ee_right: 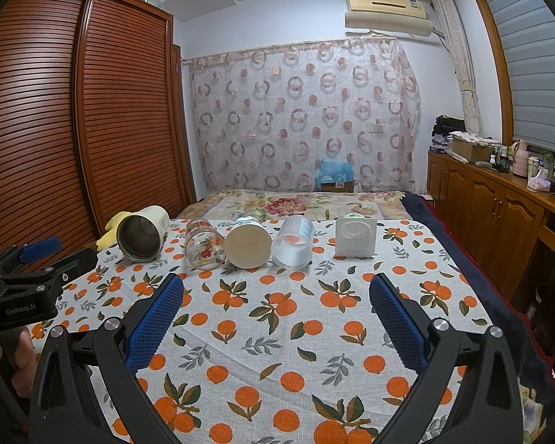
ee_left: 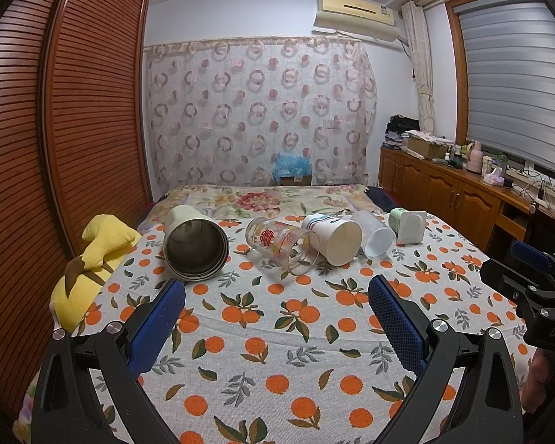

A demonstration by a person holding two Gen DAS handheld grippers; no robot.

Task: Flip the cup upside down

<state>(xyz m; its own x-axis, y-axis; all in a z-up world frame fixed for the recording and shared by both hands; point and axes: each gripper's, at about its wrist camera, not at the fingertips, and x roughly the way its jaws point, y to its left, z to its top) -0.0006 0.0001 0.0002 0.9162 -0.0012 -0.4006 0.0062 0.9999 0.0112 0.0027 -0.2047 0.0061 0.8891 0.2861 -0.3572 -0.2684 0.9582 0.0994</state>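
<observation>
Left gripper [ee_left: 276, 296]: jaws spread wide, blue pads [ee_left: 159, 325] empty, touching nothing, held level above the orange-print cloth [ee_left: 277, 351] and aimed at the row of cups. Right gripper [ee_right: 276, 296]: likewise wide open and empty, level over the same cloth; in the left view it appears at the right edge, beside and apart from the left one. A hand [ee_right: 3, 362] grips the left gripper's handle at the lower left of the right view. Cups, all lying on their sides with mouths toward the cameras, well ahead of both grippers: steel cup [ee_left: 194, 248] at the left end; glass [ee_left: 281, 246] with red print just beside it; paper cup [ee_left: 333, 236] touching the glass; clear cup [ee_left: 375, 235] next; white square-fronted cup [ee_left: 409, 225] at the right end, slightly apart. Yellow plush [ee_left: 88, 270] at the cloth's left edge, beside the slatted wardrobe [ee_left: 74, 111].
</observation>
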